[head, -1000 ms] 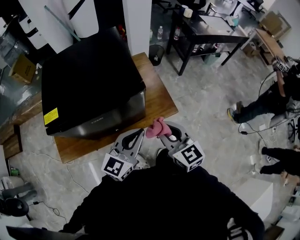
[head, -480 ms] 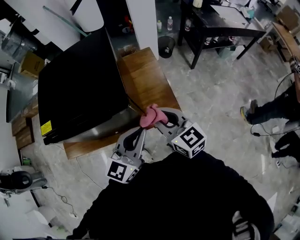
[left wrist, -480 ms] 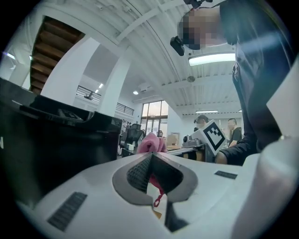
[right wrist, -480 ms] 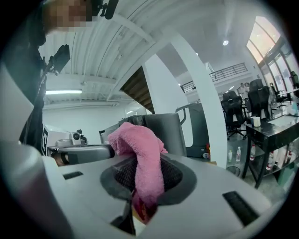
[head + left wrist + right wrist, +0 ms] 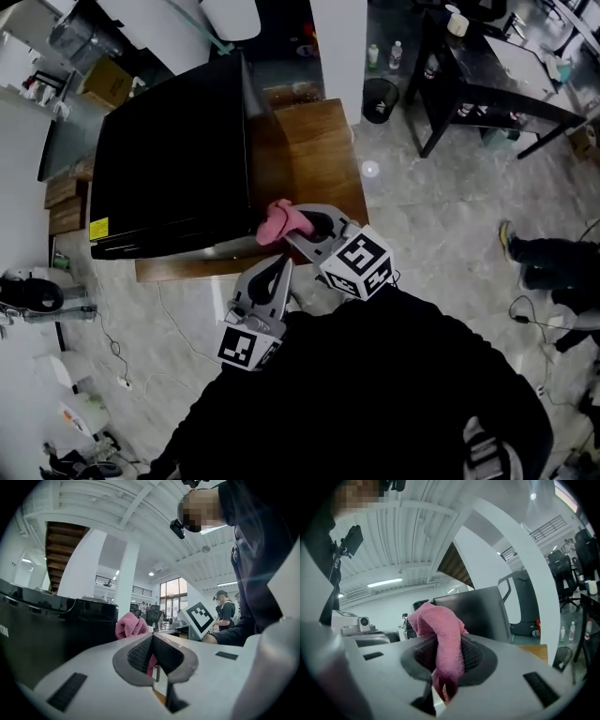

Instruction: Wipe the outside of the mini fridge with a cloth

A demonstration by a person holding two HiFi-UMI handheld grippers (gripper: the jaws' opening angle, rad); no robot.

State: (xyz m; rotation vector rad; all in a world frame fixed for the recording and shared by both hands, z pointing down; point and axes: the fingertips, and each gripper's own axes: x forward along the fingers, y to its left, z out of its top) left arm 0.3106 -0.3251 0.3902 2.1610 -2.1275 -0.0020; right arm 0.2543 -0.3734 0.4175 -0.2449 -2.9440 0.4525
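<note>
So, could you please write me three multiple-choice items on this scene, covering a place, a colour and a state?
1. The mini fridge stands on: A) a wooden platform B) bare floor C) a black desk.
2. The cloth is: A) blue B) pink C) white.
3. The left gripper is: A) shut, empty B) wide open C) shut on the cloth.
Answers: 1 A, wood shows beside its base; 2 B, pink in all views; 3 A, its jaws meet with nothing between; the right gripper holds it.
</note>
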